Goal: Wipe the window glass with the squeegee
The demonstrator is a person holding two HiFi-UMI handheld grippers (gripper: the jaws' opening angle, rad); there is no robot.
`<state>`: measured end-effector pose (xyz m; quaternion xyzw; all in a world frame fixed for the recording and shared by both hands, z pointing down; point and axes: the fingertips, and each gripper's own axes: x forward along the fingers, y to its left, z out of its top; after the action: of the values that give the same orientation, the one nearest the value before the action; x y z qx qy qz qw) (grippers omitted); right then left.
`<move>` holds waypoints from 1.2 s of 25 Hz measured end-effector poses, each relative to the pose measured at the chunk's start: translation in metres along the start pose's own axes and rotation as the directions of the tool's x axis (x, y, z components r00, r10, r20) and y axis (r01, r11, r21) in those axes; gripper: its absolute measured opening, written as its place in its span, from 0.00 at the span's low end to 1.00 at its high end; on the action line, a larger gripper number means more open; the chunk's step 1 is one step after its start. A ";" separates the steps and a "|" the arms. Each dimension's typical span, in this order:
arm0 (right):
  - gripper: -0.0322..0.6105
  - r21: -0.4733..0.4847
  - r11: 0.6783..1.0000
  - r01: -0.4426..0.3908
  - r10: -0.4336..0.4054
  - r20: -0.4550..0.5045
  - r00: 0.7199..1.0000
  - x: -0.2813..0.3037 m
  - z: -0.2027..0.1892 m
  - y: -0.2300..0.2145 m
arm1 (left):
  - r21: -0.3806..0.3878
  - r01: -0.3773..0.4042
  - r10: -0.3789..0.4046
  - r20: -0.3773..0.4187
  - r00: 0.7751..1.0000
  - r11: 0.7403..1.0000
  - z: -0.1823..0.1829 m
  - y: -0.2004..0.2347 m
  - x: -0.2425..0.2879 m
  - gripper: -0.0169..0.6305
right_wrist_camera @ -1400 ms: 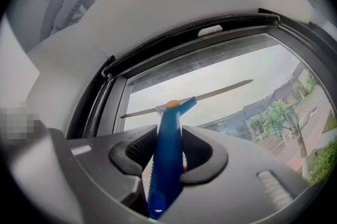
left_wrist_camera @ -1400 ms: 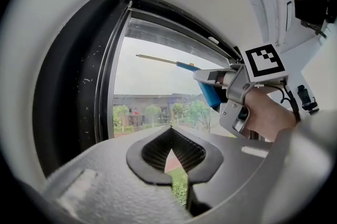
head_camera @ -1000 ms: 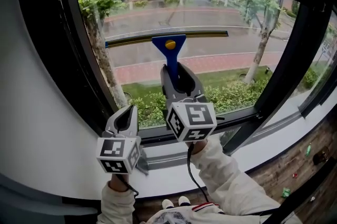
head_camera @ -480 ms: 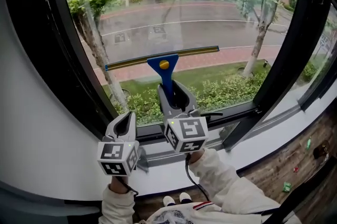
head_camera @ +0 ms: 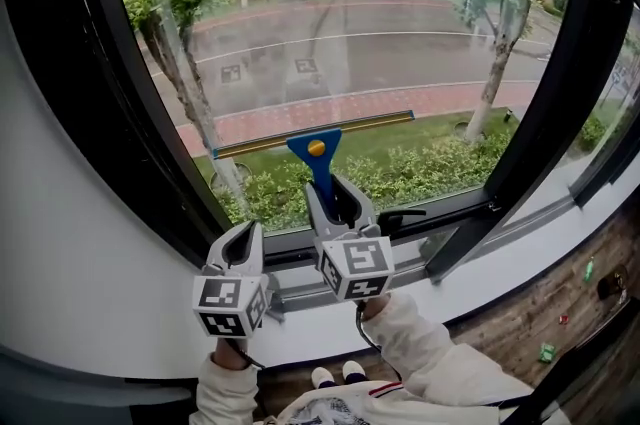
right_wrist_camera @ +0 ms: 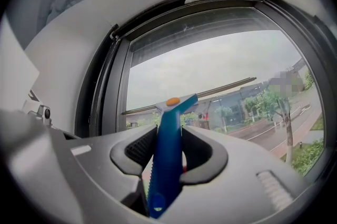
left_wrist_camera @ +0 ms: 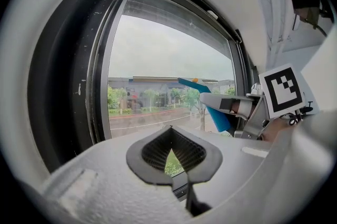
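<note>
Head view, right tool clamping squeegee against window glass, left tool closed, empty

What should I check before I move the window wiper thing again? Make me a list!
1. Grip: the right gripper is shut on the squeegee by its blue handle: ok.
2. Blade level: the blade tilts, with its left end lower: not ok.
3. Blade pressed flat on the window glass: cannot tell.
4. Left gripper out of the way: it is shut, empty and low by the sill, left of the squeegee: ok.
5. Glass left under the blade: only a low strip, where the handle and right gripper already sit: not ok.
</note>
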<state>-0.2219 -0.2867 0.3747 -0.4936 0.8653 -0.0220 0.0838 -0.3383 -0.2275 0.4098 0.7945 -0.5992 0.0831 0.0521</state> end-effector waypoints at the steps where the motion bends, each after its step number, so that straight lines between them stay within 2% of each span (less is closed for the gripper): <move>1: 0.28 0.001 1.000 0.000 0.000 -0.010 1.000 -0.001 -0.005 -0.001 | -0.003 0.002 -0.002 -0.003 1.000 1.000 -0.003 -0.001 0.001 0.03; 6: 0.28 0.012 1.000 0.006 -0.005 -0.056 0.998 -0.008 -0.031 -0.006 | -0.021 0.020 -0.020 -0.011 1.000 1.000 -0.017 -0.007 0.004 0.03; 17: 0.28 0.057 0.998 0.028 -0.018 -0.179 0.984 -0.026 -0.097 -0.016 | -0.035 0.038 -0.041 -0.096 0.995 0.999 -0.062 -0.014 0.011 0.03; 30: 0.28 0.083 0.996 0.034 -0.009 -0.283 0.959 -0.038 -0.161 -0.021 | -0.040 0.050 -0.055 -0.142 0.988 0.998 -0.082 -0.016 0.017 0.03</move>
<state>-0.2121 -0.2719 0.5405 -0.4908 0.8612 -0.1305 -0.0193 -0.3245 -0.2242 0.4936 0.8009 -0.5743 0.1276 0.1117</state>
